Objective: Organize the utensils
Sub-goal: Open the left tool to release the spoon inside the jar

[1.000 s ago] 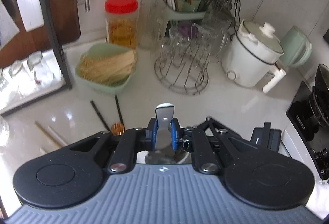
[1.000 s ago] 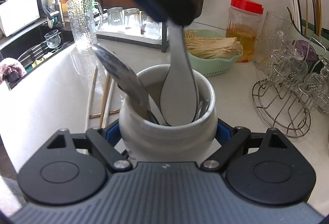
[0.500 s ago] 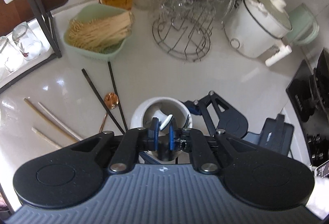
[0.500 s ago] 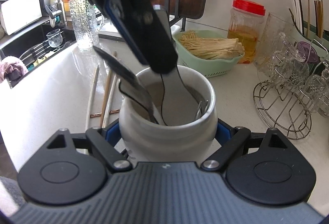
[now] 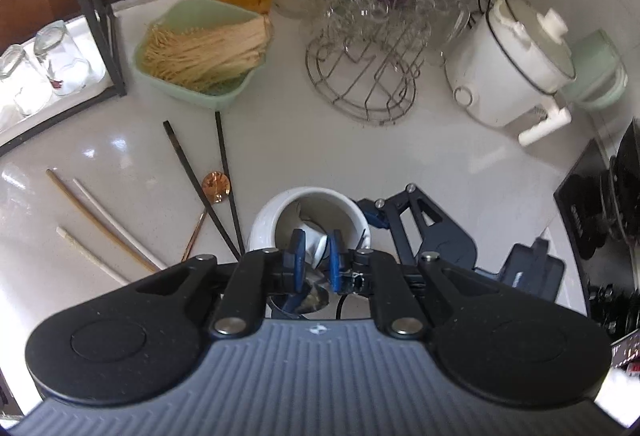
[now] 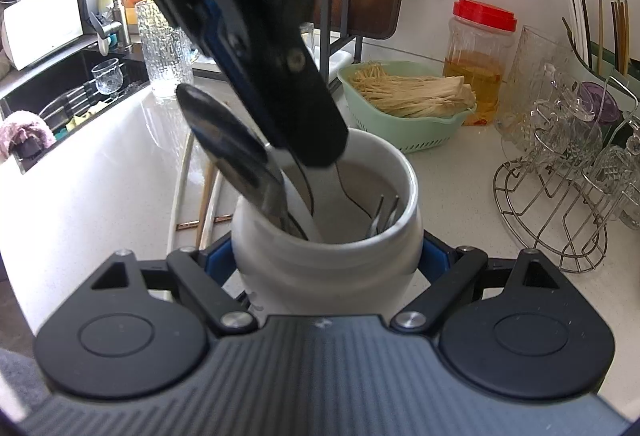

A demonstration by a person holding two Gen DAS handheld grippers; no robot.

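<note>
The right gripper clamps the white jar so it stands steady. Above it, the left gripper has just been opening around the white spoon, lowered inside. Chopsticks wait further on the counter.

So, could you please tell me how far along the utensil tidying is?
Partly done. The white ceramic jar, clamped by the right gripper, already holds a dark metal spoon and a fork. The left gripper is lowering a white spoon in. Left on the counter: black chopsticks, pale chopsticks and a copper spoon.
</note>
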